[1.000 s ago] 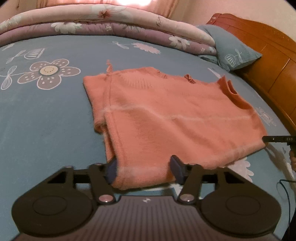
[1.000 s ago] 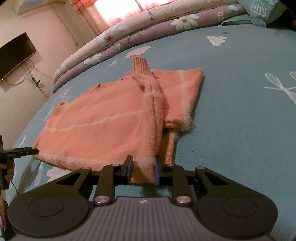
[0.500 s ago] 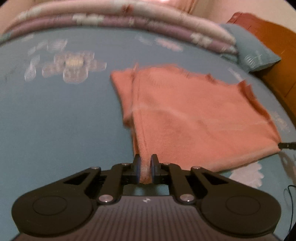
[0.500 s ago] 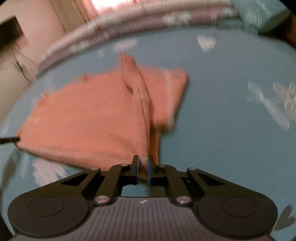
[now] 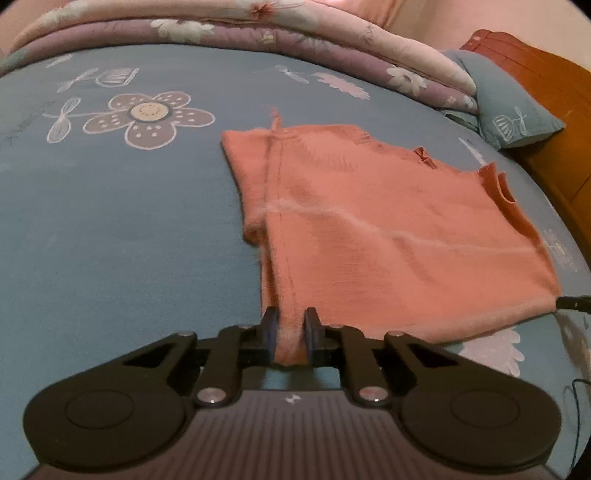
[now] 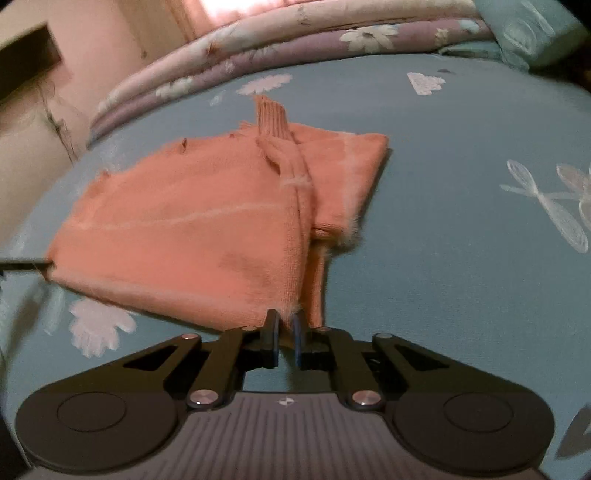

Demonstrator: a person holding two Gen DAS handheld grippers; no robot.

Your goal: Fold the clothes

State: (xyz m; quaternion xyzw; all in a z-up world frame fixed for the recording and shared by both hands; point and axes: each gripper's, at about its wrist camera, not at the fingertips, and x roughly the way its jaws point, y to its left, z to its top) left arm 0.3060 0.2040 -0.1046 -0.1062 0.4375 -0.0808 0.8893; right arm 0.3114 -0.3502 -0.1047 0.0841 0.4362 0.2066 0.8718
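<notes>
An orange knit sweater (image 5: 388, 240) lies partly folded on the blue flowered bedsheet (image 5: 110, 221), sleeves laid over its body. My left gripper (image 5: 290, 321) pinches the near left corner of its hem; the knit fills the gap between the pads, and the jaws are opening slightly. In the right wrist view the sweater (image 6: 184, 229) spreads to the left, and my right gripper (image 6: 285, 321) is shut on its near right corner. A folded sleeve (image 6: 291, 173) runs away from that corner. The corners' undersides are hidden.
A rolled floral quilt (image 5: 258, 29) lines the far side of the bed. A blue pillow (image 5: 509, 110) leans against the wooden headboard (image 5: 546, 81). A dark screen (image 6: 26, 59) hangs on the wall at left. Bare sheet (image 6: 461, 240) lies right of the sweater.
Both grippers went from open around the hem corners to shut on them. The near hem has bunched between each pair of pads and the cloth is pulled taut towards them.
</notes>
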